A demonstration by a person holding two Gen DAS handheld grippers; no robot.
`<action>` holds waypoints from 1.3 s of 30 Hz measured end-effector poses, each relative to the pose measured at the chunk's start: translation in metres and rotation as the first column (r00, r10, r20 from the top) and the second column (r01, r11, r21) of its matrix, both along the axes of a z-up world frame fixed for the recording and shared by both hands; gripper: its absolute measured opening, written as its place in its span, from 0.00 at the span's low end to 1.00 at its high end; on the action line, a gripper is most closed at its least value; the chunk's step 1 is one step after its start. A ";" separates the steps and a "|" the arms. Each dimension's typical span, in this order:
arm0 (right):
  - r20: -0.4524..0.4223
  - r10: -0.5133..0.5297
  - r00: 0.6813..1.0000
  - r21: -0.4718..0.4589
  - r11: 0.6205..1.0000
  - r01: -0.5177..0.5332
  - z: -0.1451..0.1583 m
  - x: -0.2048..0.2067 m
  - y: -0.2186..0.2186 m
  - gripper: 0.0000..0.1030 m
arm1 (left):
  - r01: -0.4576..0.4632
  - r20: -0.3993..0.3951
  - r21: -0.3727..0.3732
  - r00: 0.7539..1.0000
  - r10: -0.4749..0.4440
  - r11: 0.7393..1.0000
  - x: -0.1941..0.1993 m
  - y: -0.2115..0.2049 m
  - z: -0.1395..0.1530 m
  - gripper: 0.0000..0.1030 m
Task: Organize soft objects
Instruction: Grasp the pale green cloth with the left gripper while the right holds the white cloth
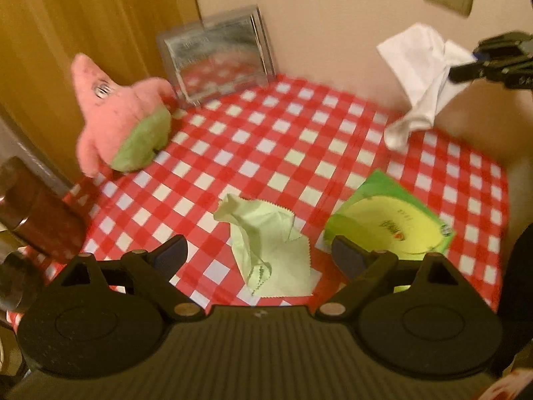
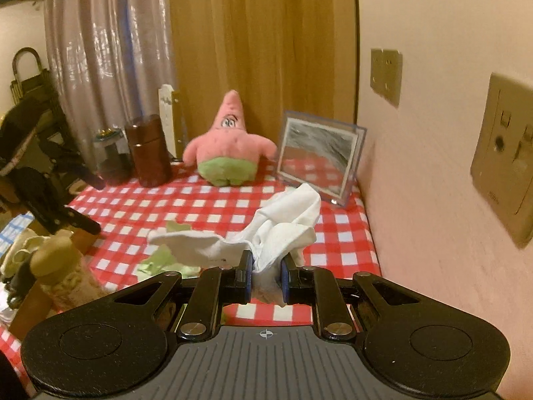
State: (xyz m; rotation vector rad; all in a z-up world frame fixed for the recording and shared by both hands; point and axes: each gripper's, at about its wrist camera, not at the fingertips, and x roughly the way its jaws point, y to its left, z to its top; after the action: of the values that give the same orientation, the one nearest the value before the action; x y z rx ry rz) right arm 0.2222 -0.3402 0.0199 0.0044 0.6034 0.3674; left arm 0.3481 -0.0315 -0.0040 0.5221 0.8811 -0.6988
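Right claw [image 2: 265,275] clamped on white cloth sock [image 2: 283,230], held above red-checked table [image 2: 213,206]. Left claw [image 1: 260,253] spread wide, empty, positioned over crumpled pale-green cloth [image 1: 266,240].

Each hand-held gripper [image 2: 265,281] is black — round hinge discs, silver screws, ribbed grey body, blue-edged pads.

right gripper [image 1: 466,66] cut off by edge, green packet [image 1: 393,220] print unreadable

White sock [image 2: 283,230] dangling above checked cloth; pale-green cloth [image 1: 266,243] crumpled; pink plush [image 2: 230,143] upright.
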 end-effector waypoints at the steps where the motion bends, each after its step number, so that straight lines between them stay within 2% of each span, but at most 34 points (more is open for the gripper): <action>1: -0.005 0.002 1.000 -0.003 1.000 -0.002 -0.005 0.003 0.000 0.16 | 0.019 -0.017 0.018 1.000 -0.019 1.000 0.007 -0.004 -0.009 0.87; 5: -0.030 -0.002 1.000 -0.013 1.000 0.002 -0.025 0.015 0.000 0.16 | 0.132 -0.062 0.099 0.990 -0.126 0.986 0.031 -0.018 -0.041 0.87; 9: -0.044 -0.011 0.999 -0.013 1.000 0.011 -0.040 0.024 0.001 0.16 | 0.238 -0.127 0.148 0.967 -0.220 0.960 0.050 -0.028 -0.070 0.87; 12: -0.050 -0.009 0.999 -0.020 1.000 0.008 -0.048 0.030 0.003 0.16 | 0.276 -0.151 0.179 0.956 -0.251 0.944 0.064 -0.034 -0.089 0.87; 16: -0.058 -0.014 0.998 -0.023 1.000 0.013 -0.057 0.036 0.006 0.16 | 0.307 -0.164 0.192 0.947 -0.278 0.932 0.076 -0.044 -0.110 0.87; 22: -0.070 -0.014 0.997 -0.025 1.000 0.012 -0.067 0.044 0.009 0.16 | 0.374 -0.201 0.173 0.919 -0.339 0.911 0.081 -0.055 -0.130 0.87; 32: -0.068 -0.040 0.997 -0.038 0.999 0.038 -0.075 0.050 0.012 0.16 | 0.362 -0.206 0.183 0.923 -0.324 0.914 0.090 -0.061 -0.144 0.88; 34: -0.071 -0.044 0.997 -0.036 0.998 0.042 -0.076 0.049 0.012 0.16 | 0.360 -0.221 0.168 0.921 -0.321 0.918 0.093 -0.060 -0.144 0.84; 38: -0.077 -0.057 0.995 -0.031 0.998 0.054 -0.077 0.046 0.010 0.16 | 0.334 -0.264 0.126 0.919 -0.293 0.934 0.102 -0.054 -0.144 0.69; 39: -0.078 -0.059 0.995 -0.030 0.998 0.057 -0.078 0.046 0.010 0.16 | 0.322 -0.265 0.122 0.922 -0.281 0.939 0.104 -0.052 -0.143 0.63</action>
State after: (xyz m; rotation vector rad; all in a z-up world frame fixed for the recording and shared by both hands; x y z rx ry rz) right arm 0.2679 -0.3302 -0.0580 0.0102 0.6850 0.3039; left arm 0.4518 -0.0836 -0.1470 0.7404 1.1074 -0.9941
